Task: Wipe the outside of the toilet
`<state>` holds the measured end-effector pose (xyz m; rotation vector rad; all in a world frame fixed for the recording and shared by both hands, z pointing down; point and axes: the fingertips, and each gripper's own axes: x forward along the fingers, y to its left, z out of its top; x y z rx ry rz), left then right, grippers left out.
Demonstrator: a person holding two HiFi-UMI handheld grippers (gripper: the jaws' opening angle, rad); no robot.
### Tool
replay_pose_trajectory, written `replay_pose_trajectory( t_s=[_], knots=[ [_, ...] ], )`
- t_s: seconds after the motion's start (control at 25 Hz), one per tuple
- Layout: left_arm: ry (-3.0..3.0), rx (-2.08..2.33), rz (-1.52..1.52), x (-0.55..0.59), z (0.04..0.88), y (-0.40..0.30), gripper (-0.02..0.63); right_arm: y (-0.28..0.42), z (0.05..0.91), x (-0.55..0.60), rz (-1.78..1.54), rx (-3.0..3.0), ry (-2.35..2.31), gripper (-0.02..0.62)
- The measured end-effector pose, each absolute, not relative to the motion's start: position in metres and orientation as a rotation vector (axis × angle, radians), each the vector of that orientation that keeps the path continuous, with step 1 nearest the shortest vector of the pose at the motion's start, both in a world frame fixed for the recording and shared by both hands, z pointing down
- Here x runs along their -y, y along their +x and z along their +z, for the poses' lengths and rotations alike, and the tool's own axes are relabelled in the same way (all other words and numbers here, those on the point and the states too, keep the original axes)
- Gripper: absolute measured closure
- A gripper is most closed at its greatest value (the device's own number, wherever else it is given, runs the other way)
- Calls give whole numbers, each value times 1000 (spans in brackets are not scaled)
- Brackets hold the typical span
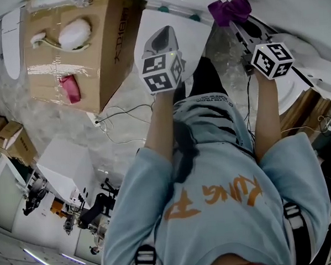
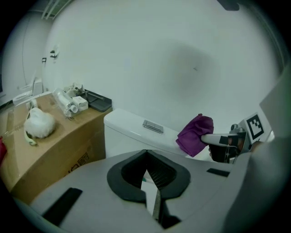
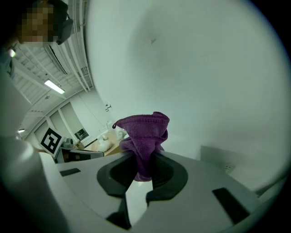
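The white toilet tank point(image 2: 132, 134) with its flush button point(image 2: 153, 126) stands against the wall, straight ahead in the left gripper view. My right gripper point(image 3: 144, 170) is shut on a bunched purple cloth point(image 3: 146, 134). It holds the cloth point(image 2: 195, 134) in the air above the tank's right end; whether the cloth touches the lid I cannot tell. In the head view the cloth point(image 1: 229, 9) shows at the top with the right gripper point(image 1: 236, 24) under it. My left gripper point(image 2: 152, 182) is shut with nothing in it and hangs in front of the tank, left of the cloth.
A taped cardboard box point(image 2: 45, 145) stands close to the left of the tank, with a white bundle point(image 2: 38, 124), packets and a dark tray point(image 2: 96, 101) on top. Cables point(image 1: 121, 123) lie on the floor. A plain white wall point(image 3: 204, 73) rises behind the toilet.
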<state>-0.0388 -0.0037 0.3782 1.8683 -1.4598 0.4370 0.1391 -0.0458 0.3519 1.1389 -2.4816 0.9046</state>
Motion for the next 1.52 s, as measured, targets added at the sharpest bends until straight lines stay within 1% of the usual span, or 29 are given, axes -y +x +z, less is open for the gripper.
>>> replay_pose_trajectory(
  t_s=[0.28, 0.44, 0.76, 1.08, 1.2, 1.4, 1.52],
  knots=[
    [1940, 1500, 496, -9, 404, -98, 583, 46, 366, 32, 952, 2556, 1154, 523],
    [1918, 1536, 484, -14, 421, -135, 583, -13, 380, 26, 883, 2601, 1071, 523],
    [1954, 1545, 386, 1, 454, -171, 583, -107, 420, 35, 705, 2625, 958, 523],
    [1948, 1574, 280, 21, 485, -191, 583, -149, 459, 63, 485, 2596, 902, 522],
    [1962, 1594, 304, 24, 488, -192, 583, -154, 462, 74, 423, 2571, 893, 523],
    [1938, 1594, 241, 25, 488, -191, 583, -156, 474, 95, 396, 2567, 943, 523],
    [1934, 1574, 229, 26, 493, -188, 583, -149, 481, 104, 450, 2572, 1035, 523]
  ],
)
